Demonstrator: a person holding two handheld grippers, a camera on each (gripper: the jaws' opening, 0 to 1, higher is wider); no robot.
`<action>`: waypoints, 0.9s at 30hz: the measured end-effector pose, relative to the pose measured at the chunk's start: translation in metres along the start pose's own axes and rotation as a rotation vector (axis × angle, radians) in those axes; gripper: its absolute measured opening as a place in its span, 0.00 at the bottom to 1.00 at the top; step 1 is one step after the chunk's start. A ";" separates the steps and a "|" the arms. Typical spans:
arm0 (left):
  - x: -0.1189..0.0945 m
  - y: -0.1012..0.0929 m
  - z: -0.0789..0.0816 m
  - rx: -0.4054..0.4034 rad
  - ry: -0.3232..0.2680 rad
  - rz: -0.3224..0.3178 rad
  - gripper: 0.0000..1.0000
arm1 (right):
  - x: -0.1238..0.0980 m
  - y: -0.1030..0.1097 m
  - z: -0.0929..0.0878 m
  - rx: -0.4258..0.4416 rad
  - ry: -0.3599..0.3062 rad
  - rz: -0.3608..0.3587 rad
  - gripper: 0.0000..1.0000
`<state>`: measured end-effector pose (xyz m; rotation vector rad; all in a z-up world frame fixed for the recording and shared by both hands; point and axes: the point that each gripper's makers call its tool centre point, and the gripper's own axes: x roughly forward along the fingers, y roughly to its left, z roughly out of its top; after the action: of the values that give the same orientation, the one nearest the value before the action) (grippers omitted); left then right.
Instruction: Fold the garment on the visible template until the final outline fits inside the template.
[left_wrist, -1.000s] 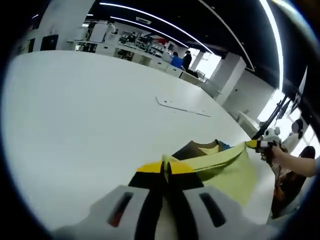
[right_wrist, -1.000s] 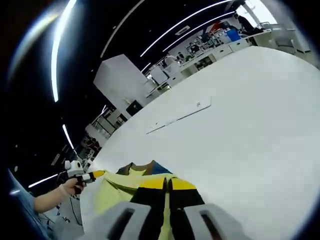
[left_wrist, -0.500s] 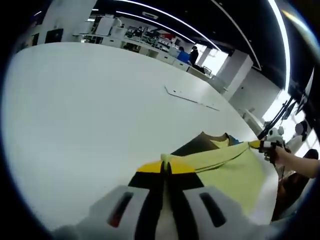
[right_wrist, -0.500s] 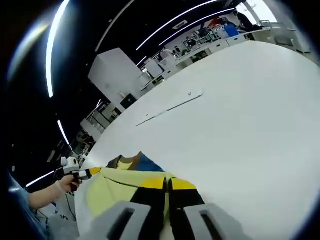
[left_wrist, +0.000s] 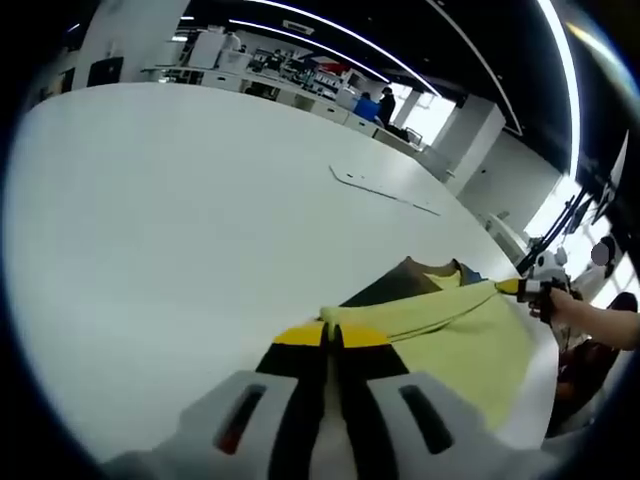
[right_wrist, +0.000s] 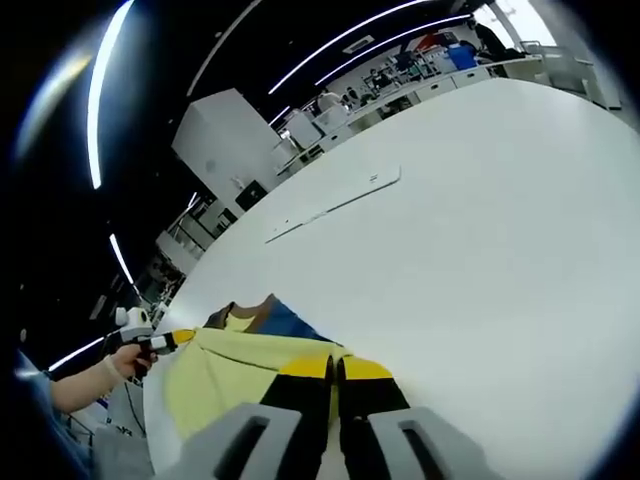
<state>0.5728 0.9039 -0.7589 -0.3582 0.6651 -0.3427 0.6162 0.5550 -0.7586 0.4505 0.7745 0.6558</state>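
A yellow-green garment (left_wrist: 455, 330) with dark brown and blue panels near its collar is stretched between my two grippers over the white table (left_wrist: 170, 210). My left gripper (left_wrist: 332, 338) is shut on one edge of it. At the right of this view, the right gripper (left_wrist: 520, 288) pinches the other end, held by a hand (left_wrist: 580, 312). In the right gripper view, my right gripper (right_wrist: 335, 366) is shut on the garment (right_wrist: 245, 362), and the left gripper (right_wrist: 165, 340) holds the far corner. The template (left_wrist: 385, 190) is a thin flat outline lying farther off on the table (right_wrist: 500, 230).
The template outline (right_wrist: 335, 203) lies well beyond the garment. Desks, equipment and people stand at the far end of the room (left_wrist: 300, 75). A person's arm (right_wrist: 85, 385) and the table's edge (left_wrist: 540, 380) are close beside the garment.
Both grippers have kept their hold and shifted slightly. The garment now spreads lower and flatter toward the table, and the template sits a little higher in both views.
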 end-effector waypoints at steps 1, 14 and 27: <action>-0.001 -0.002 0.000 0.006 0.003 -0.007 0.02 | 0.000 0.003 0.000 -0.025 -0.002 0.013 0.00; -0.014 -0.021 0.008 0.058 -0.018 -0.095 0.27 | -0.016 0.032 0.011 -0.199 -0.040 0.117 0.44; -0.029 -0.047 0.000 0.185 0.022 -0.208 0.76 | -0.023 0.051 -0.004 -0.347 0.012 0.180 0.86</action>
<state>0.5423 0.8746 -0.7229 -0.2475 0.6137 -0.6028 0.5819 0.5762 -0.7189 0.1996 0.6192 0.9431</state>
